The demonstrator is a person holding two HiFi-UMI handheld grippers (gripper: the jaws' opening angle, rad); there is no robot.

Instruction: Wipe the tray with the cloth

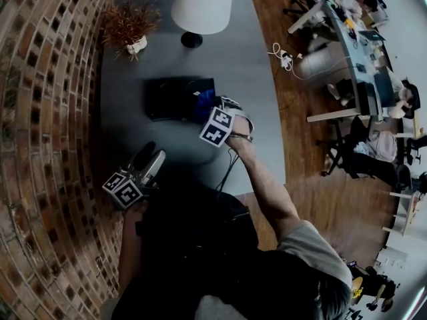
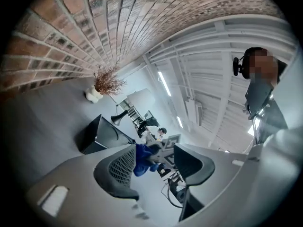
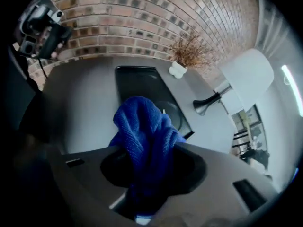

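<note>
A black tray [image 1: 172, 99] lies on the grey table [image 1: 253, 79] near the brick wall. My right gripper [image 1: 208, 112] points steeply down at the tray's right end, shut on a bunched blue cloth [image 1: 202, 101]. In the right gripper view the cloth [image 3: 144, 131] bulges up out of the jaws of the right gripper [image 3: 151, 167], with the tray [image 3: 137, 82] beyond it. My left gripper [image 1: 148, 157] hovers level over the table's near edge, away from the tray. Its jaws stand a little apart with nothing between them; past the left gripper [image 2: 156, 167] I see the cloth [image 2: 141, 159] and the tray [image 2: 102, 136].
A white-shaded lamp [image 1: 201, 5] and a dried plant in a white pot [image 1: 130, 31] stand at the table's far end. The brick wall [image 1: 40, 125] runs along the left. A cable hangs off the near table edge. Desks, chairs and seated people fill the right.
</note>
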